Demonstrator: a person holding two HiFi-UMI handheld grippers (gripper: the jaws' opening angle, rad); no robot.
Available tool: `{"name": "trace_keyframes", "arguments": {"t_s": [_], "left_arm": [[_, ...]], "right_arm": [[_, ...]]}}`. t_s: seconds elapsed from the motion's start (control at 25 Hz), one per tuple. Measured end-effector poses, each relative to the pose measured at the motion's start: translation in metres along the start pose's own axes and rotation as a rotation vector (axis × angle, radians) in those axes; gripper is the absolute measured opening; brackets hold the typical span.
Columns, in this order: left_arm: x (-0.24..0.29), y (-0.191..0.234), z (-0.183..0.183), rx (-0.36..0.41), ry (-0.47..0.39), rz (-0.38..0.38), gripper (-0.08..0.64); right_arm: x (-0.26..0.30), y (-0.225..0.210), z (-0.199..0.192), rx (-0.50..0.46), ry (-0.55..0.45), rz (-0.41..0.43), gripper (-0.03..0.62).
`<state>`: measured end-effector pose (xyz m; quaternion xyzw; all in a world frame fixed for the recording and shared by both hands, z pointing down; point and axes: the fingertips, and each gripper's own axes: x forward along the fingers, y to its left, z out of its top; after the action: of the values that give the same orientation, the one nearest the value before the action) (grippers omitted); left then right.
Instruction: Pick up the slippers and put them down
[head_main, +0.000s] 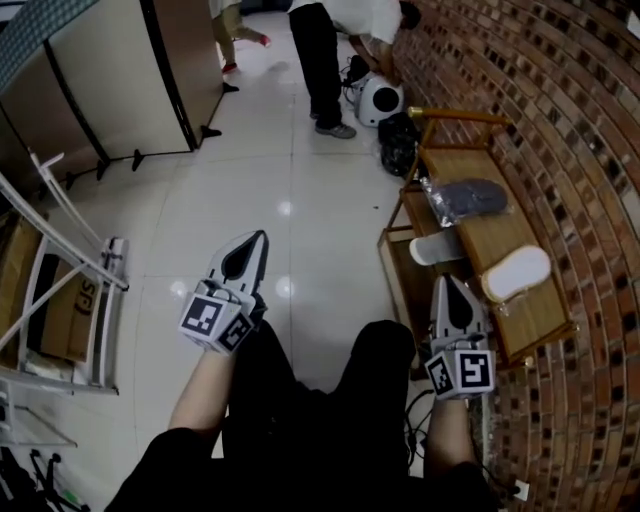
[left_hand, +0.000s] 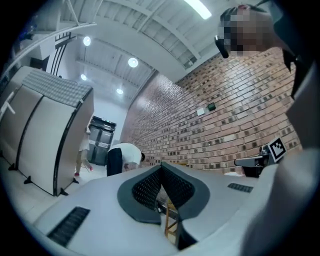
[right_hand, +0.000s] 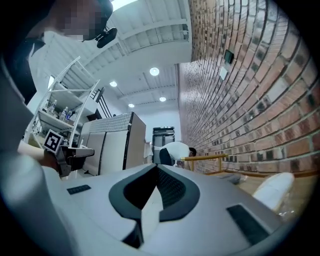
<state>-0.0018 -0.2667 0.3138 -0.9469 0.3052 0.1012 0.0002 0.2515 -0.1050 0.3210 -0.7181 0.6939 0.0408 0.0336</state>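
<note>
On top of the wooden rack (head_main: 527, 322), a white slipper (head_main: 516, 272) lay slantwise, its long axis crossing toward the brick wall (head_main: 590, 180). A grey slipper (head_main: 472, 197) in clear plastic lay farther along. The left gripper (head_main: 256, 240) and right gripper (head_main: 450, 285) were closed and empty.

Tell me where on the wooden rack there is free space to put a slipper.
On top of the wooden rack, bare wood lies between the grey slipper and the white slipper, and a strip beyond the grey one. The near end is taken by the white slipper; another slipper lies lower down.
</note>
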Motion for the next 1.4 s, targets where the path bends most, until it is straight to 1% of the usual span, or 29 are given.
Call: {"name": "trace_keyframes", "arguments": {"t_s": [0.24, 0.44, 0.6, 0.64, 0.76, 0.96, 1.04, 1.16, 1.2, 1.24, 1.28, 1.32, 1.36, 1.4], "left_arm": [[0.051, -0.054, -0.003, 0.022, -0.016, -0.187, 0.000], [0.082, -0.120, -0.011, -0.009, 0.000, -0.329, 0.000], [0.097, -0.182, -0.018, 0.062, -0.004, -0.459, 0.000], [0.100, -0.199, -0.018, 0.052, 0.001, -0.493, 0.000], [0.105, -0.245, -0.017, -0.032, 0.031, -0.574, 0.000], [0.114, -0.300, -0.026, -0.063, 0.050, -0.668, 0.000], [0.115, -0.318, -0.029, -0.072, 0.063, -0.700, 0.000], [0.117, -0.337, -0.035, -0.073, 0.084, -0.730, 0.000], [0.118, -0.342, -0.037, -0.091, 0.090, -0.736, 0.000], [0.120, -0.345, -0.038, -0.126, 0.098, -0.738, 0.000], [0.122, -0.347, -0.039, -0.183, 0.108, -0.737, 0.000], [0.124, -0.346, -0.040, -0.265, 0.120, -0.731, 0.000], [0.127, -0.343, -0.042, -0.377, 0.132, -0.723, 0.000], [0.131, -0.338, -0.043, -0.517, 0.143, -0.710, 0.000]], "right_arm": [[-0.043, -0.034, 0.018, 0.000, -0.021, -0.153, 0.009], [-0.094, -0.063, 0.033, -0.029, -0.032, -0.260, 0.008], [-0.139, -0.087, 0.050, -0.037, -0.068, -0.343, 0.009], [-0.149, -0.093, 0.054, -0.042, -0.076, -0.365, 0.009], [-0.177, -0.106, 0.060, -0.054, -0.086, -0.423, 0.009], [-0.226, -0.127, 0.059, -0.072, -0.074, -0.526, 0.009], [-0.243, -0.137, 0.059, -0.050, -0.086, -0.561, 0.008], [-0.257, -0.148, 0.061, -0.027, -0.119, -0.587, 0.009], [-0.259, -0.151, 0.061, -0.024, -0.123, -0.590, 0.009], [-0.260, -0.154, 0.059, -0.020, -0.123, -0.590, 0.008], [-0.259, -0.155, 0.057, -0.015, -0.120, -0.585, 0.008], [-0.257, -0.156, 0.055, -0.011, -0.115, -0.578, 0.008], [-0.255, -0.156, 0.052, -0.008, -0.109, -0.569, 0.008], [-0.252, -0.155, 0.050, -0.005, -0.104, -0.560, 0.008]]}}
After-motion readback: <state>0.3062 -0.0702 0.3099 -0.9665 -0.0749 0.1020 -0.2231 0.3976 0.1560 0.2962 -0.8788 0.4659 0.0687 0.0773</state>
